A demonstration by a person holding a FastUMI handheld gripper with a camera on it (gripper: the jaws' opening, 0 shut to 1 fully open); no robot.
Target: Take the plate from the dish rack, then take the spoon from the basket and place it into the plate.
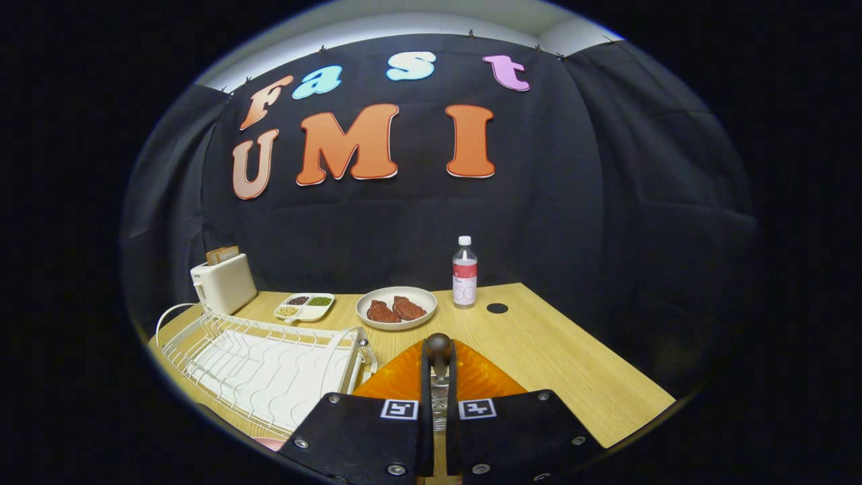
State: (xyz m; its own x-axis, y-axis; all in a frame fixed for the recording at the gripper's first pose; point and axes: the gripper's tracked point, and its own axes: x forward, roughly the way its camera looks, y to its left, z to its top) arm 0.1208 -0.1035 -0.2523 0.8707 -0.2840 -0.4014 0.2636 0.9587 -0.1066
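Observation:
My gripper (438, 377) is shut on a spoon (438, 345), which stands upright between the two fingers. Its dark rounded end pokes up above the fingertips, and a metal part shows lower down in the narrow gap. Right behind and under the fingers lies an orange ribbed plate (397, 380) on the wooden table. To the left of the plate stands the white wire dish rack (262, 367), with no dishes in it. The spoon hangs over the plate's near part.
Beyond the plate sit a white plate with two brown meat pieces (396, 308), a clear bottle (464, 273), a divided dish of beans (304, 306) and a white toaster holding bread (223, 281). A black round cap (497, 308) marks the table (579, 377), whose edge runs along the right.

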